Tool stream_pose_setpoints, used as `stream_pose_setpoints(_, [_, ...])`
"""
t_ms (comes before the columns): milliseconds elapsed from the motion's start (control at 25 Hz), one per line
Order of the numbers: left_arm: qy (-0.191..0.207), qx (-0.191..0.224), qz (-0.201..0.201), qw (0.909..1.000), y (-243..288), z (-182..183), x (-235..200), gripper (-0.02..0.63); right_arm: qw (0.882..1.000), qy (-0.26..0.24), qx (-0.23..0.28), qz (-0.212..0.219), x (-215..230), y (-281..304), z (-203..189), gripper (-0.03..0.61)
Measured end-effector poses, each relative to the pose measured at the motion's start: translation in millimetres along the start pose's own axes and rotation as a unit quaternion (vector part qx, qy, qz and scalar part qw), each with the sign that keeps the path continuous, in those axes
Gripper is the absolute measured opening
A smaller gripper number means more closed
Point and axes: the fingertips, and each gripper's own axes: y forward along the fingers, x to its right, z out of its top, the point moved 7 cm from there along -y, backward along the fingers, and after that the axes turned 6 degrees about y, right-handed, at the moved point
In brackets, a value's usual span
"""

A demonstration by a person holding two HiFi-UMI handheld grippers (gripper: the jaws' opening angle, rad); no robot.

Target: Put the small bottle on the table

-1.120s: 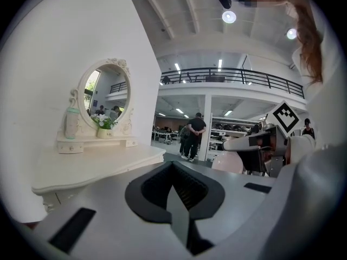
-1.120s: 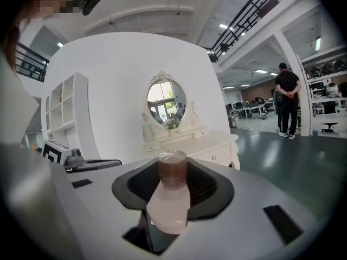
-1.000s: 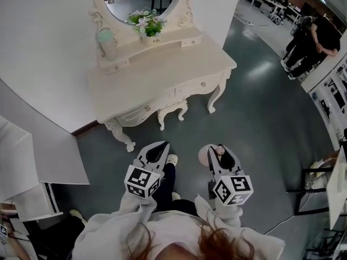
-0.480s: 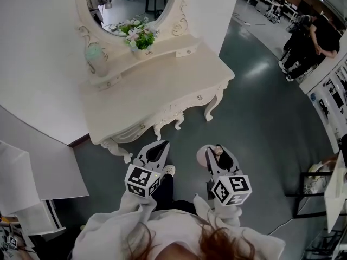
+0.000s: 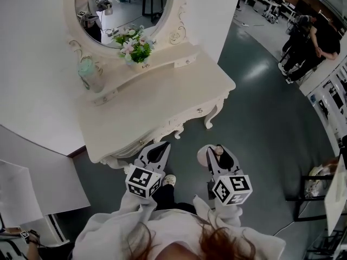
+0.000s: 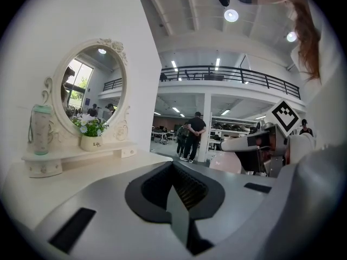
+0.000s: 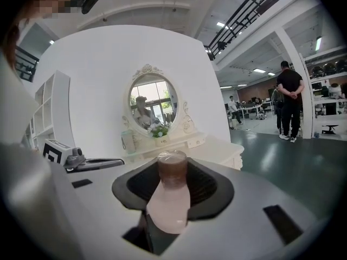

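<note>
Right tool [image 5: 218,151]: clamped on small bottle [image 7: 169,199], which lies between the jaws, brown cap forward.
Left tool [image 5: 161,147]: jaws together, nothing held.
Bench [image 5: 162,96]: ahead, apart from both.

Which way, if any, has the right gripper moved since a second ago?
Yes. The right gripper, shut on the small bottle, has come nearer the dressing table: the gap to its front leg has shrunk.

The left gripper [image 6: 174,169] has its jaws pressed together at lower centre. At the left of the frame are an oval mirror [image 6: 89,88], a flower pot [image 6: 91,141] and a pale green cup [image 6: 40,130], all above the cream surface [image 6: 108,169].
</note>
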Motion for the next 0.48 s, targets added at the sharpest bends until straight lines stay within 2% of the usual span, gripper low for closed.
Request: stream_pose_setpoints(480, [0.011,0.007,-0.023,0.9997,57,7,-58,0.015,1.0,-0.001,0.014,-0.017,16,71,21,0.156])
